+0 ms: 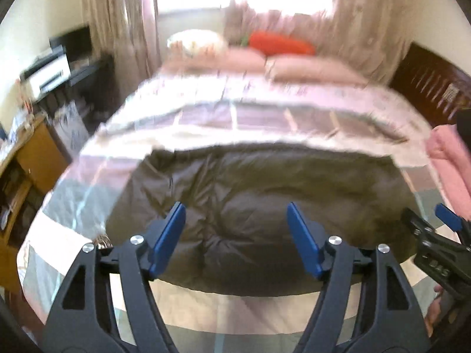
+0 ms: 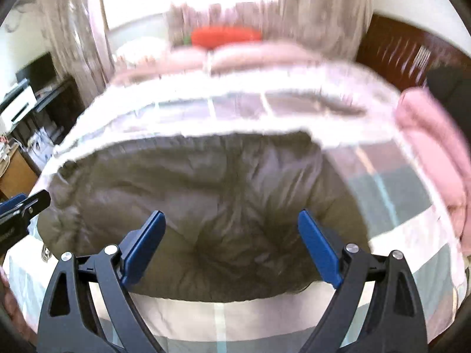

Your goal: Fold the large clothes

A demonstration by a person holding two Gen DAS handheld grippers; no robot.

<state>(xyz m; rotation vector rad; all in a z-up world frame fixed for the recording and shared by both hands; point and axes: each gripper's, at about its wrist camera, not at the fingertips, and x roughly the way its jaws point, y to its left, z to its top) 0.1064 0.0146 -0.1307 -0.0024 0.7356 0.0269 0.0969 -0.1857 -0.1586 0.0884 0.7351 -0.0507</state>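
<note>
- A dark olive padded garment (image 1: pixel 265 200) lies spread flat on the checked bedspread (image 1: pixel 206 120), in the near half of the bed, its near edge closest to both grippers.
- Beyond the garment, at the far end of the bed, sit two pink pillows (image 1: pixel 309 69), with a red cushion (image 1: pixel 279 42) behind them and curtains (image 1: pixel 123 14) framing a bright window.
- Right of the garment, a folded pink blanket (image 1: pixel 447 164) lies along the bed's edge, apart from the olive fabric; a dark wooden headboard-like panel (image 1: pixel 435 85) rises behind it.
- Left of the garment, off the bed, stands a dark shelf with a white device (image 1: pixel 50 75) and a wooden desk (image 1: pixel 35 150).
- Left gripper (image 1: pixel 237 214): blue fingers spread wide, nothing between them, hovering over the garment's near portion.
- Right gripper (image 2: pixel 231 223): likewise wide apart and empty, above the garment's near middle.
- Nothing lies on the garment itself; both frames are motion-blurred.
- The left wrist view catches the right gripper's tip at the garment's right corner, and shows more of the shelf and desk.
- The right wrist view shows the left gripper's tip at the garment's left edge, plus a fuller stretch of the pink blanket.
</note>
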